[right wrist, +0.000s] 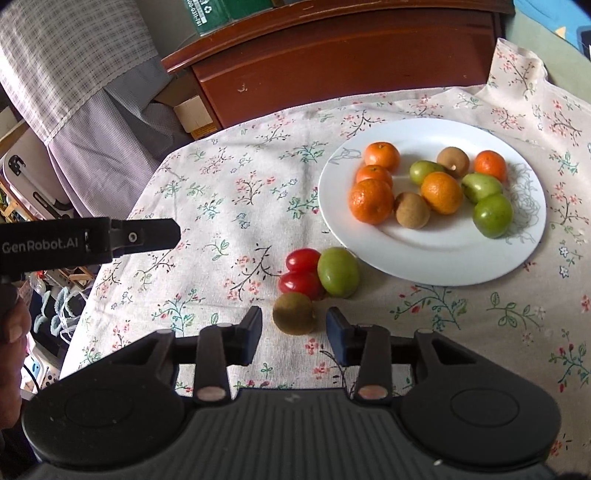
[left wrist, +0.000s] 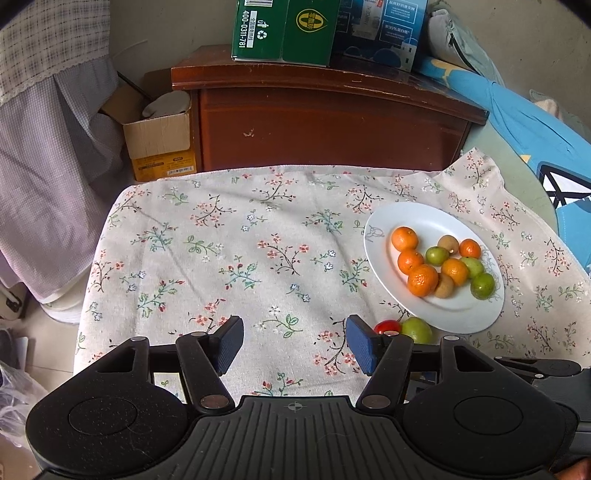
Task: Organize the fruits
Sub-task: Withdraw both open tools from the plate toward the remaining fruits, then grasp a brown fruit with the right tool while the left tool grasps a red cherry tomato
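A white plate [right wrist: 436, 254] on the floral cloth holds several oranges, green fruits and brown kiwis; it also shows in the left wrist view [left wrist: 458, 314]. Beside the plate on the cloth lie a brown kiwi [right wrist: 294, 313], two red tomatoes [right wrist: 303, 259] [right wrist: 298, 284] and a green fruit [right wrist: 338, 271]. My right gripper [right wrist: 294, 334] is open, its pads either side of the loose kiwi, not closed on it. My left gripper [left wrist: 294, 341] is open and empty over the cloth, left of a tomato [left wrist: 387, 326] and green fruit [left wrist: 417, 329].
A wooden cabinet [left wrist: 325, 125] with green and blue boxes [left wrist: 284, 29] stands behind the table. A cardboard box [left wrist: 159, 144] sits on the floor at left. A checked cloth [left wrist: 44, 147] hangs left. The left gripper's side [right wrist: 88, 240] juts in from the left.
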Demonstrator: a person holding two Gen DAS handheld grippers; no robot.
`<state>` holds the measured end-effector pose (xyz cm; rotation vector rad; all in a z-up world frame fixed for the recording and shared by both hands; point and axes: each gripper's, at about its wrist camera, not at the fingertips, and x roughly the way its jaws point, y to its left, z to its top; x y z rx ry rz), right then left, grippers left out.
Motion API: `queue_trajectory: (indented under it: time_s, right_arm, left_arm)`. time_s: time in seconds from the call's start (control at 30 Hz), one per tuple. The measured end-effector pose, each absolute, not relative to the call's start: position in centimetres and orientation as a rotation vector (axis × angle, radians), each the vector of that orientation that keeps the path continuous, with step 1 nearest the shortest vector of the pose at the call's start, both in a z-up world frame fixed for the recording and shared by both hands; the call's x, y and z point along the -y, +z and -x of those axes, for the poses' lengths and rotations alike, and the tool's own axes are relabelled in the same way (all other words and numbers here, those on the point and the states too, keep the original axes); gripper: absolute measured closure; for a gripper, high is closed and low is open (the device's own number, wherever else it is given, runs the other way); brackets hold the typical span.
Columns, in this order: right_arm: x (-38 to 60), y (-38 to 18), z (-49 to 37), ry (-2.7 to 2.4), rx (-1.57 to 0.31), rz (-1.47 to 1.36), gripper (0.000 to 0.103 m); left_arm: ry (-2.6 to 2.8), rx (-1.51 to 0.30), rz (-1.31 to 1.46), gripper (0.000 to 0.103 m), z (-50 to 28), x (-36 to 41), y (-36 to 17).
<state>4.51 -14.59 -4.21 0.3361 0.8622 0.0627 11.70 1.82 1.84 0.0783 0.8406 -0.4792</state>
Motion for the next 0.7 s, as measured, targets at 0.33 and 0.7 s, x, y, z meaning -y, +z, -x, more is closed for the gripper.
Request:
queue_trajectory:
  time_s: [0.33,0.7]
  right_arm:
    - [15.2,-2.9,-3.0,0.042,-0.866,-0.307,0.076]
    - [21.0,-1.3,-0.6,-0.126,-0.819,-0.471,0.076]
  left_arm:
    - [-0.568,-0.871,-0.107,0.042,-11.4,-0.2,0.4]
    - [-0.730,-0.846,-0.203,0.045,-9.5,4.5,-2.5]
